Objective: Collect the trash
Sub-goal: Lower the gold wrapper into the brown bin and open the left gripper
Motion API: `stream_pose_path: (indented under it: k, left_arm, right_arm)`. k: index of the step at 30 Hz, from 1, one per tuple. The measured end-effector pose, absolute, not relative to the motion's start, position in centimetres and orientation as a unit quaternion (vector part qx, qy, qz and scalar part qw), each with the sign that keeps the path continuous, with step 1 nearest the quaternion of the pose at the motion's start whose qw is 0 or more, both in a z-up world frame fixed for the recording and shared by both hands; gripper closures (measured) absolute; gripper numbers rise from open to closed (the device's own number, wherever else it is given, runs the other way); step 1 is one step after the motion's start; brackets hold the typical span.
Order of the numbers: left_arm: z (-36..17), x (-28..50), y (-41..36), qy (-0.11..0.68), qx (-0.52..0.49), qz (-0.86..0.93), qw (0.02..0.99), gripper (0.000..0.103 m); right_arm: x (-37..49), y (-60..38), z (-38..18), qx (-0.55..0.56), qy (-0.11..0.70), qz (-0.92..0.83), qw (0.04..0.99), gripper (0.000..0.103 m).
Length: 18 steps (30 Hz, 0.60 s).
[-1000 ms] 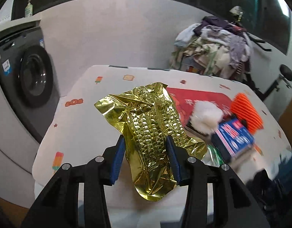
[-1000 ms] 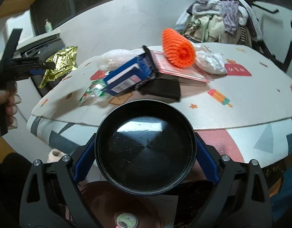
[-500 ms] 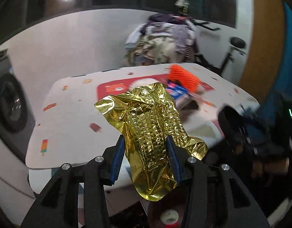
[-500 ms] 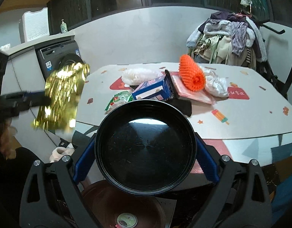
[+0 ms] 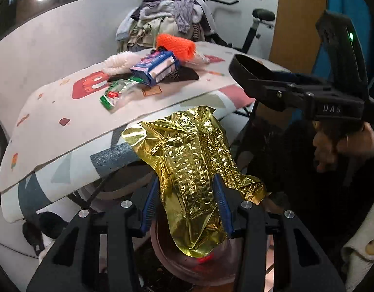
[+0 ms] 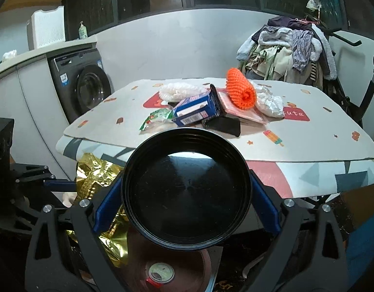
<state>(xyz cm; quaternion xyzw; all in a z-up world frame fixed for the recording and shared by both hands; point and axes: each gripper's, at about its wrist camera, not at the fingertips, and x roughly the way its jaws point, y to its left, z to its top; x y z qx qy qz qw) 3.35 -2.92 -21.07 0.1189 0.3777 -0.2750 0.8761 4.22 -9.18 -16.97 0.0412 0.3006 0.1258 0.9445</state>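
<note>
Left gripper (image 5: 187,204) pinched a crumpled gold foil wrapper (image 5: 194,170) between its blue pads; I saw the foil hanging below the worktop (image 5: 55,131) edge, over a reddish-brown round bin (image 5: 187,267) on the floor. Right gripper (image 6: 185,196) was clamped on a black round lid (image 6: 185,192), its pads against the rim on both sides, held level w/ the worktop front, above the same bin (image 6: 187,267); a person's hand (image 5: 332,146) gripped its handle. Remaining trash lay on the worktop: blue carton (image 6: 194,110), green-and-white wrapper (image 6: 155,119), orange mesh roll (image 6: 240,92), white foam net (image 6: 177,90), crumpled white plastic bag (image 6: 269,102), pink flat packet (image 6: 238,112), black pouch (image 6: 223,124), all clustered and touching. Bkgd: washing machine (image 6: 82,87) left, clothes pile (image 6: 289,48) right.
</note>
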Motion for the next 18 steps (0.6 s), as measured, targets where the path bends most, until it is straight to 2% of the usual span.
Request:
stream_pose_path:
  k: [10, 13, 18]
  left_arm:
    - [-21.3, 3.6, -2.7, 0.383, 0.114, -0.291, 0.869, 0.054]
    - [-21.1, 3.4, -2.6, 0.378, 0.111, -0.291, 0.872, 0.03]
    - [-20.0, 3.2, -1.6, 0.352, 0.1, -0.26, 0.894, 0.012]
  right_arm:
    - [4.9, -9.6, -18.0, 0.056, 0.321, 0.116, 0.938, 0.011]
    - [5.0, -9.3, -18.1, 0.049, 0.324, 0.12, 0.937, 0.011]
    - [5.1, -8.5, -18.3, 0.034, 0.333, 0.132, 0.933, 0.011]
